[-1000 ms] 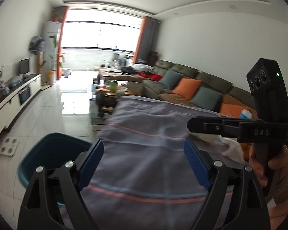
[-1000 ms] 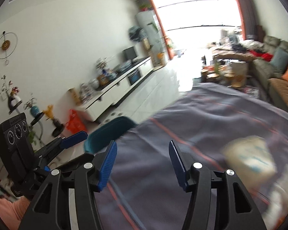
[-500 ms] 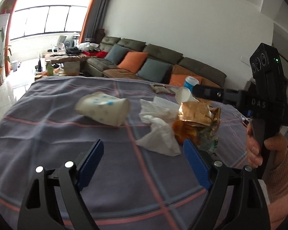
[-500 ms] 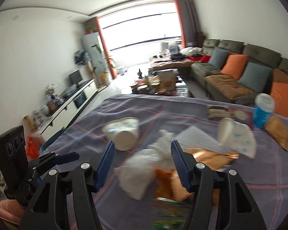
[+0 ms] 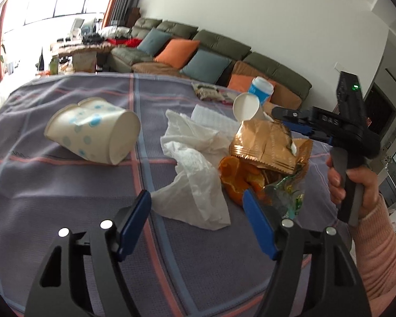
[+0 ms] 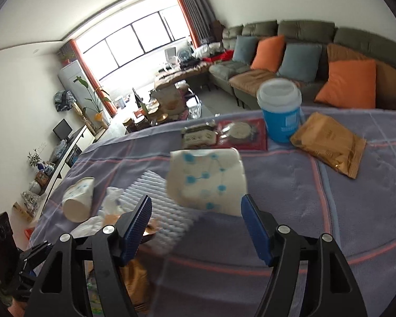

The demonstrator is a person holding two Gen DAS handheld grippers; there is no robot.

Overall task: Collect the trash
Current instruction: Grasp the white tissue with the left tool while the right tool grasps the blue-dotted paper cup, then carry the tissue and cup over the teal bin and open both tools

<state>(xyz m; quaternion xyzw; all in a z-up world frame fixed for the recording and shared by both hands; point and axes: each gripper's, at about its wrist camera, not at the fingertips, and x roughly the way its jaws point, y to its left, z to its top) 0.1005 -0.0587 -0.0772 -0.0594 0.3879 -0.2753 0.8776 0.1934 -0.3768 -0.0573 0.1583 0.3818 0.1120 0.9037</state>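
Trash lies on a striped grey cloth. My left gripper hovers low over a crumpled white tissue; its jaws are closing, with the tissue's near end between the fingertips and untouched. Beside the tissue are orange peel, a torn gold snack bag and a dented dotted paper cup. My right gripper faces a second crushed dotted cup; its jaws are opening around the cup's near end without pressing it. In the left wrist view the right gripper hangs over the gold bag.
A blue tub with a white lid, a flat gold packet and a red packet sit at the table's far side. A green wrapper lies by the peel. Behind is a sofa with cushions.
Both views have swung from the room and cloth edge down onto the trash pile. The left jaws have narrowed, the right jaws have widened, and the right gripper has closed in on the second dotted cup.
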